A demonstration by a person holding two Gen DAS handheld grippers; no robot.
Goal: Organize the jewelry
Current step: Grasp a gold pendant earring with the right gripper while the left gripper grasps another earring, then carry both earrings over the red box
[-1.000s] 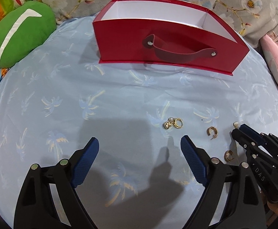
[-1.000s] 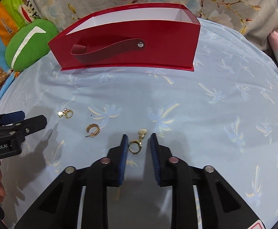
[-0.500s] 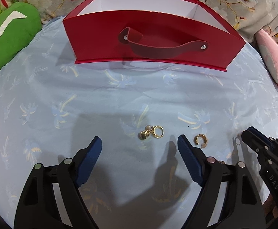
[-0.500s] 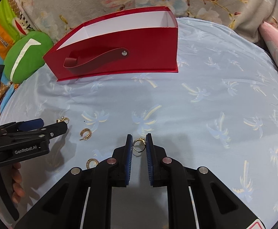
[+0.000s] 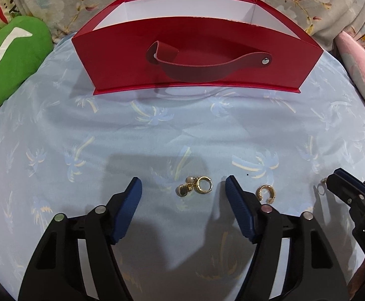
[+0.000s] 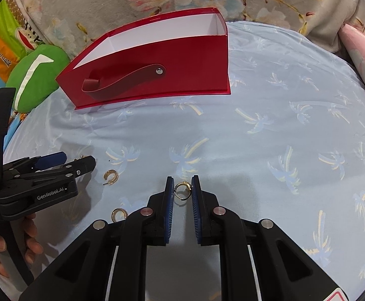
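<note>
left gripper reads "genrobot.ai"

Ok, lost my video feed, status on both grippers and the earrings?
Right gripper shut on gold hoop earring. Left gripper open, jaws just closing around pearl-drop earring, not touching. Red box unobstructed.

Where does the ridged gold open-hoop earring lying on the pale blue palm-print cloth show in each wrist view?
Left wrist view: the ridged gold open-hoop earring lies lower right, just outside the left gripper's right-hand finger.
Right wrist view: it lies left of centre, just right of the left gripper's tips.
Shared landmark: the red cardboard box with a strap handle, beyond the earring in both.
</note>
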